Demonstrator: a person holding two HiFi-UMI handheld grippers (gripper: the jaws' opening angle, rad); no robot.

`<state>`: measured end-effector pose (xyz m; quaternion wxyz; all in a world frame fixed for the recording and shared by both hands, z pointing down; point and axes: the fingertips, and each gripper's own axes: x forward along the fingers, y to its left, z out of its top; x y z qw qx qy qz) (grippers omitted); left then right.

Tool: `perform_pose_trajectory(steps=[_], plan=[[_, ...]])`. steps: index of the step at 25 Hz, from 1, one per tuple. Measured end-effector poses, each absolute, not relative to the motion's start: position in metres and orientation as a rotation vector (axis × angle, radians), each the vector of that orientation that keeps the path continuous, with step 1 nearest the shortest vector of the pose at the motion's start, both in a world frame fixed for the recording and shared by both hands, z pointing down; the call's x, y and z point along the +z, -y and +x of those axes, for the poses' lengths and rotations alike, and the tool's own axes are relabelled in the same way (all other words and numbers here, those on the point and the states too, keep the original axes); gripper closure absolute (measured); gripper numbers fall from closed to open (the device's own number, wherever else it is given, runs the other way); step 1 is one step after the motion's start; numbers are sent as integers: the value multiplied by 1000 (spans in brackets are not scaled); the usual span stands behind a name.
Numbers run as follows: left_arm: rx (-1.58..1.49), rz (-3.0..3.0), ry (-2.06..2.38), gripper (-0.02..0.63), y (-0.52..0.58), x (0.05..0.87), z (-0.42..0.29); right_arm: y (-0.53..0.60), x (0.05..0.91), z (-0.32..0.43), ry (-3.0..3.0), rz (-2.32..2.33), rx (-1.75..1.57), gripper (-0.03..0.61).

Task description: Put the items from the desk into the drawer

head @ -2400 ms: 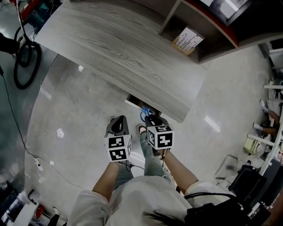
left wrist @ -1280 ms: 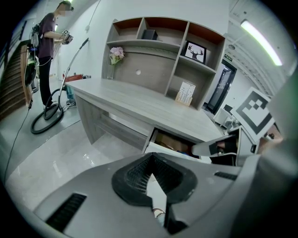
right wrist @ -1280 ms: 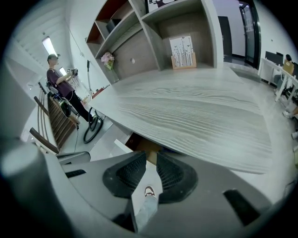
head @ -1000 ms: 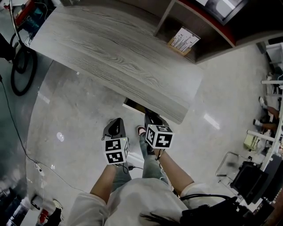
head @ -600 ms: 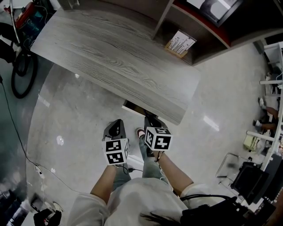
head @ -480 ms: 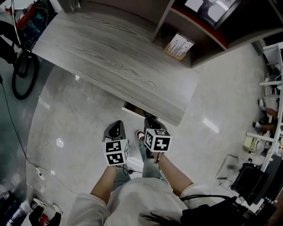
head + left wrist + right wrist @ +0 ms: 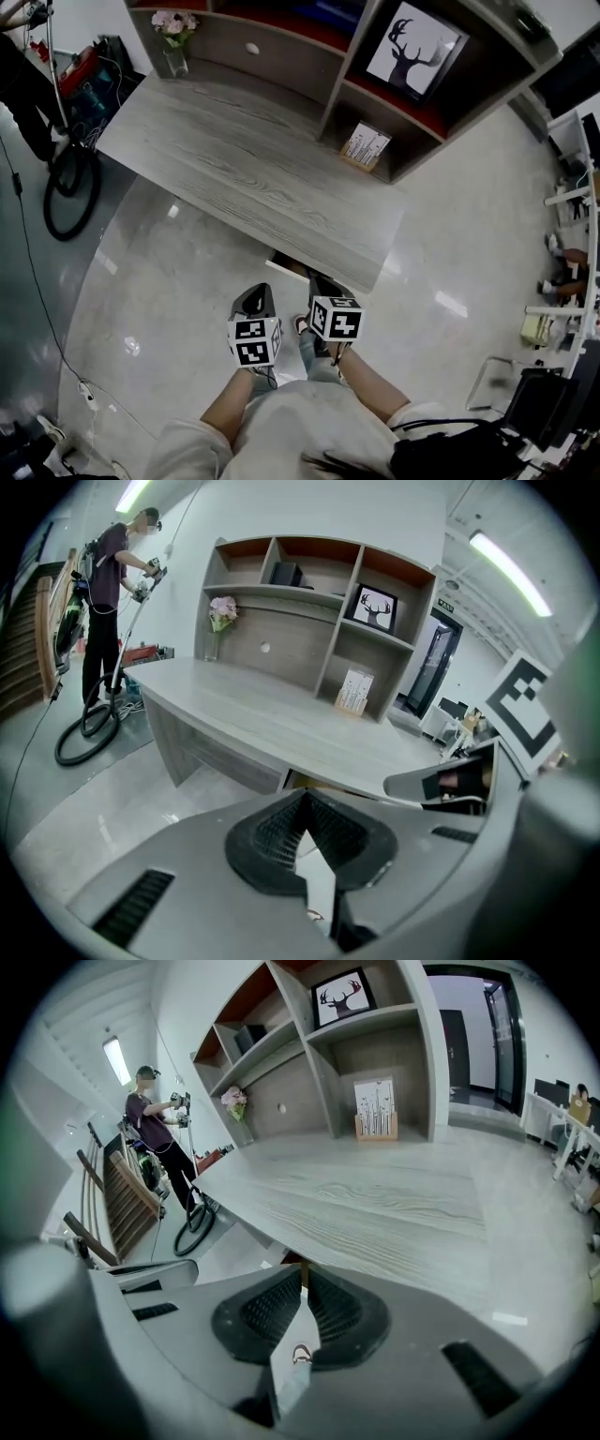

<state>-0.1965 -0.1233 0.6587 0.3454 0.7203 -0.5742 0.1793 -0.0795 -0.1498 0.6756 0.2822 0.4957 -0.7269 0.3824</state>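
In the head view, the pale grey wood-grain bench (image 7: pixel 253 169) crosses the middle of the frame, and its top is bare: none of the task's items lie on it. The shallow drawer with a light front edge (image 7: pixel 284 266) shows only as a thin slice under the bench's near edge, just below centre, so its contents cannot be seen. The grey left tool with its marker cube (image 7: pixel 255 298) and the matching right tool (image 7: pixel 319 283) hang side by side just below that slice, the right one nearer the drawer.

In the left gripper view, the ribbed black pads meet at their tips at lower centre with nothing between them. The bench edge lies beyond.

In the right gripper view, the pads are likewise pressed together and empty, aimed under the bench's edge.

The clearing looks done, and closing the drawer seems to be what remains. Press the closed tips squarely on the middle of the drawer front and push straight in until it is flush, so the drawer does not skew.
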Motion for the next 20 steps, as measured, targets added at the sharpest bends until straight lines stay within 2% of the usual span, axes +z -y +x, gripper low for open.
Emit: perform_pose_trajectory(steps=[20], plan=[[319,2059,1565,617,175,555,-181,190,578,-55,2106,1451,825,578]])
